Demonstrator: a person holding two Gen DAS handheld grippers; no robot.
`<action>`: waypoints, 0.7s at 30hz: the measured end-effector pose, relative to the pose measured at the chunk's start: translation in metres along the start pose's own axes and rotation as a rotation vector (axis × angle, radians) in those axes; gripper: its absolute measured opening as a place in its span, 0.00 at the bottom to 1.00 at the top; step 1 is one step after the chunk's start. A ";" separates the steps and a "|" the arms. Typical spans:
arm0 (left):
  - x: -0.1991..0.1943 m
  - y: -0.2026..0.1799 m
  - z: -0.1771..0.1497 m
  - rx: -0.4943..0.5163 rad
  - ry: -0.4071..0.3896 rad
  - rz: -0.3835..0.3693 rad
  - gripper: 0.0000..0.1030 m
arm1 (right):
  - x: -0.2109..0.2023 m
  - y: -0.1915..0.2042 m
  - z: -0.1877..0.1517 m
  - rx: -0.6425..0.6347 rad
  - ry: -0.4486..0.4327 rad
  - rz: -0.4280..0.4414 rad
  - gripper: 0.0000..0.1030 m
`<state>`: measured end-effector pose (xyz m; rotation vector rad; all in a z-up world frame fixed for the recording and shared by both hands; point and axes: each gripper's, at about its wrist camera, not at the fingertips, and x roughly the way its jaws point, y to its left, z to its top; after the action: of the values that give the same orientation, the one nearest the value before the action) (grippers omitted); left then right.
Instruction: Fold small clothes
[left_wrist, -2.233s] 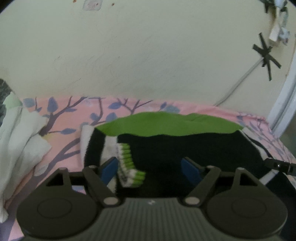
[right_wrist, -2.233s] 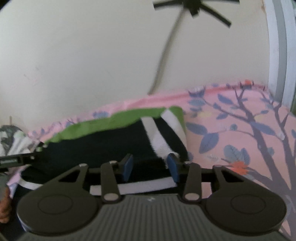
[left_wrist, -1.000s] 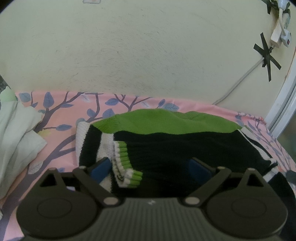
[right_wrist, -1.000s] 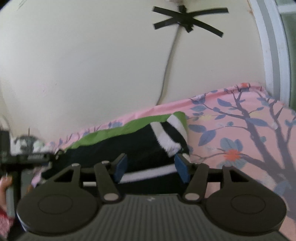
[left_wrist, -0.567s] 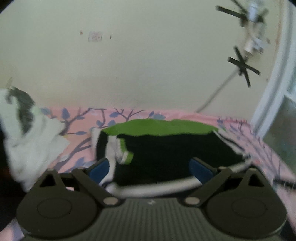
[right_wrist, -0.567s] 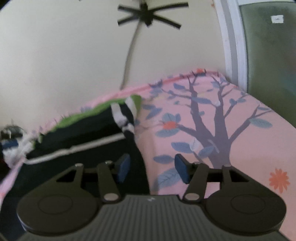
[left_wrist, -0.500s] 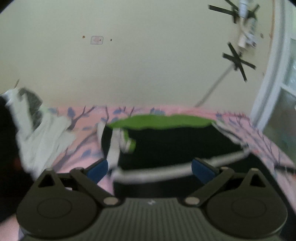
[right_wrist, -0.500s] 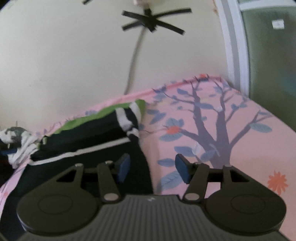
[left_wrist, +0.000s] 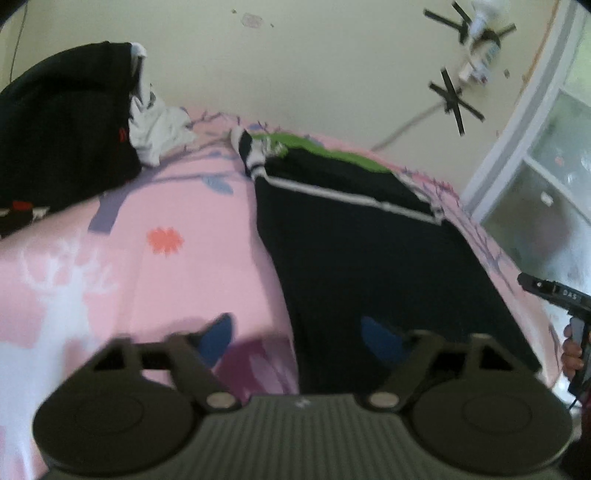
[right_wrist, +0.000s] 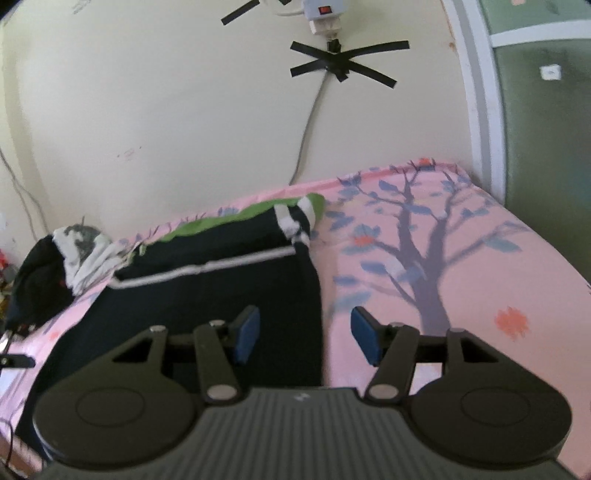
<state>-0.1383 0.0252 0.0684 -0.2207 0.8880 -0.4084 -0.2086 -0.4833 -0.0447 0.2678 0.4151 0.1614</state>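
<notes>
sweater part-folded, lower hem not yet taken up

the black sweater (left_wrist: 369, 236) is laid flat on the pink bedsheet (left_wrist: 177, 229), sleeves seemingly tucked across the top. the left gripper (left_wrist: 295, 336) and right gripper (right_wrist: 303, 332) are held wide apart, empty, over its near corners; the final fold is judged outstanding.

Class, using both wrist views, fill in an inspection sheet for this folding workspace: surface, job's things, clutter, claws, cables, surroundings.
Surface: pink tree-print bedsheet.
Job's things: black sweater with green band and white stripe, lying flat, sleeves folded in.
Clutter: dark clothes pile and white garment at the bed's far left.
Claws: left claw open over the sweater's left edge; right claw open over its right edge; neither grips.
Cables: grey cable taped to the wall.
Surroundings: cream wall, window frame.
</notes>
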 end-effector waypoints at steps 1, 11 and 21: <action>-0.001 -0.004 -0.004 0.005 0.017 0.000 0.59 | -0.003 -0.009 -0.005 -0.003 0.007 -0.004 0.51; -0.009 -0.028 -0.032 0.050 0.106 0.059 0.60 | -0.118 -0.090 -0.024 0.047 -0.050 -0.155 0.44; -0.012 -0.053 -0.044 0.135 0.126 0.095 0.12 | -0.055 -0.039 -0.079 0.049 0.125 0.161 0.42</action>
<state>-0.1933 -0.0181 0.0689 -0.0292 0.9864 -0.3952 -0.2869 -0.5146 -0.1051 0.3404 0.5223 0.3269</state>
